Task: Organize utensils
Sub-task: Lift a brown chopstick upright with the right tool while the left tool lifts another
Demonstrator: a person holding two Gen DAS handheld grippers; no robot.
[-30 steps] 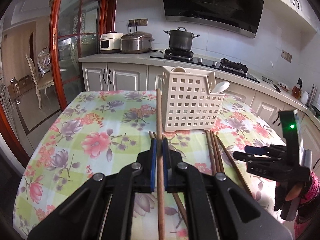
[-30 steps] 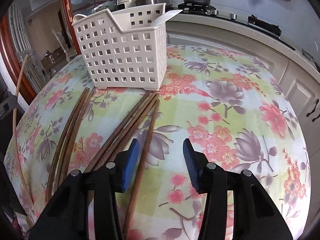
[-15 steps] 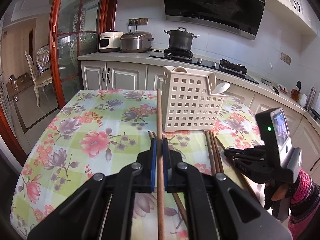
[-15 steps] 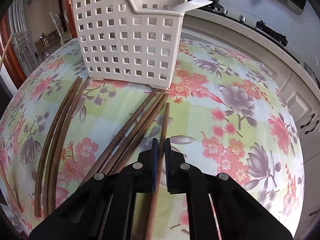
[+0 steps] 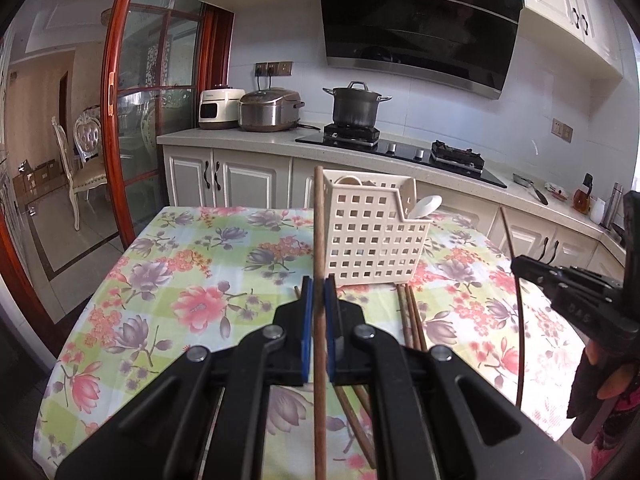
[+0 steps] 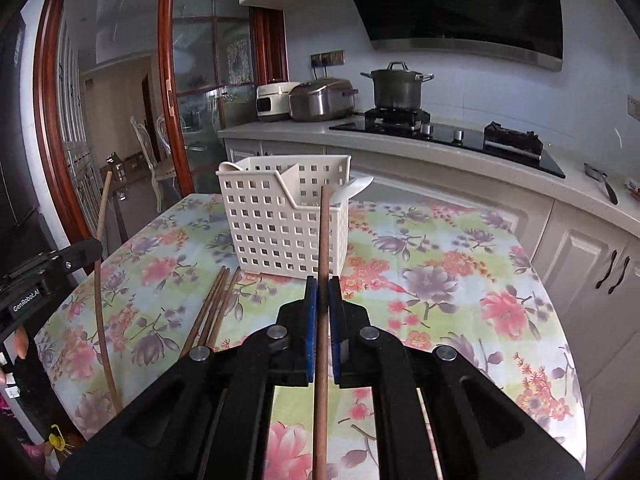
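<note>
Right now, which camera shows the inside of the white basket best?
The right wrist view: it looks over the basket rim, showing the divider and a white spoon inside. The left wrist view shows the basket mostly side-on, with only utensil tips above its rim.

- The chopstick [image 5: 319, 320] in the left gripper [image 5: 319, 292] is cut off at the bottom edge.
- The basket [image 6: 280, 216] walls hide most of the white spoon [image 6: 354, 188].
</note>
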